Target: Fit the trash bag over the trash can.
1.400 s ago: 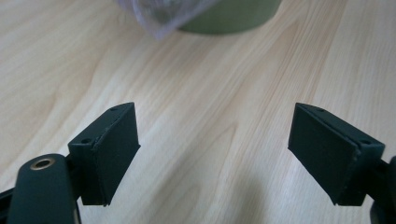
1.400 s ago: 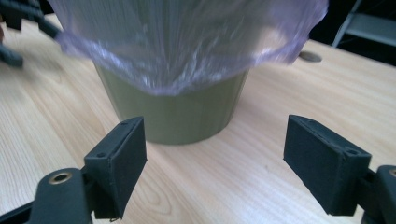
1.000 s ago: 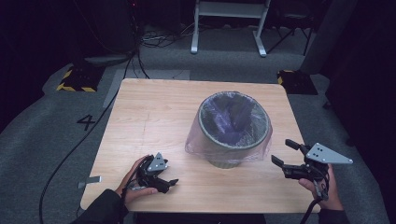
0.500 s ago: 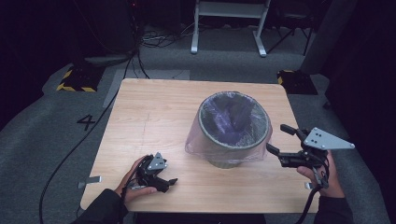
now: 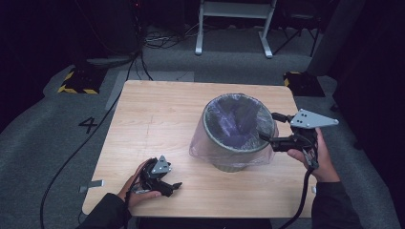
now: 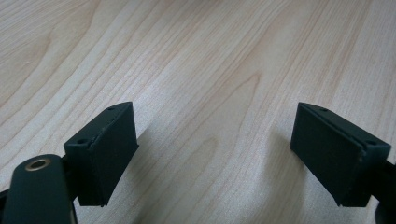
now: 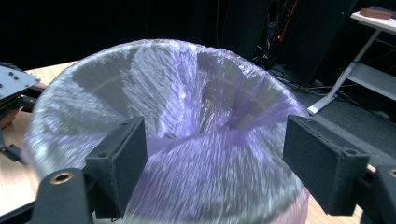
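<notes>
The light wooden worktop carries a round grey waste bin lined with a translucent purple plastic bag, standing right of its middle; the bag's edge is folded down over the bin's rim. The right hand is raised beside the bin's right edge, its right tool pointing level at the rim, jaws wide apart with nothing gripped. The left hand rests on the worktop, near the bin's front left; the left tool lies low over bare wood, jaws wide apart, holding nothing.
</notes>
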`<state>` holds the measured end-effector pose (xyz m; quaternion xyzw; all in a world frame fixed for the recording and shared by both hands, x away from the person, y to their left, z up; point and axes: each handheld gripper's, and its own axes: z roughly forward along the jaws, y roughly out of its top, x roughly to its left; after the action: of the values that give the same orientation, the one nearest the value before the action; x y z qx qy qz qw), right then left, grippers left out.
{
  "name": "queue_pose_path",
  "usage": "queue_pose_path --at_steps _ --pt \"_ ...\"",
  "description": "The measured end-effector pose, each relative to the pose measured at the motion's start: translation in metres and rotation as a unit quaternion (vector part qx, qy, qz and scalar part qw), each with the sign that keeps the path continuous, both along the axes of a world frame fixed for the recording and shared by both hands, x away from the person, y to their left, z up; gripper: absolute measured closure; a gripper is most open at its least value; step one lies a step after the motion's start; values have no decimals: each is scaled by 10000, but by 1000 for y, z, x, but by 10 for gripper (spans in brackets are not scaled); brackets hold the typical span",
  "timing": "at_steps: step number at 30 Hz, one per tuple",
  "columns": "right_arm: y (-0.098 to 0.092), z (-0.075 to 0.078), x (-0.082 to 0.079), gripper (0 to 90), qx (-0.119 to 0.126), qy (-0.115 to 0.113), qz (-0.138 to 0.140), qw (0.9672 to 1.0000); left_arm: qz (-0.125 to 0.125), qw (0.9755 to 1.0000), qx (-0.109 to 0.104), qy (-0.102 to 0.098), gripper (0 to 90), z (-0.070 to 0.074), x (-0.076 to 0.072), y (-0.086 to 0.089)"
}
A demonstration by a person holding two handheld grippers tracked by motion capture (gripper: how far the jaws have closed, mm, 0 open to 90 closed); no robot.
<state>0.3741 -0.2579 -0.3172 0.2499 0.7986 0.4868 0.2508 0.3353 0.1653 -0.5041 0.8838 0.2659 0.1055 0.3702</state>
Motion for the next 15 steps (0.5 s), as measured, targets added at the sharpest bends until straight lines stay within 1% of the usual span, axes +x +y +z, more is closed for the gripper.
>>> queue_pose_path --at_steps 2,5,7,10,15 --pt "3 1 5 216 -45 17 -42 10000 0 10000 0 1 142 0 0 0" --pt "7 2 12 210 -10 137 14 9999 0 10000 0 1 142 0 0 0" --pt "10 3 15 206 -64 200 24 9998 0 10000 0 -1 142 0 0 0" --pt "16 3 21 204 -139 297 -38 9995 -1 10000 1 -3 142 0 0 0" --pt "25 3 30 203 -293 387 -39 9988 -16 10000 5 -5 142 0 0 0"
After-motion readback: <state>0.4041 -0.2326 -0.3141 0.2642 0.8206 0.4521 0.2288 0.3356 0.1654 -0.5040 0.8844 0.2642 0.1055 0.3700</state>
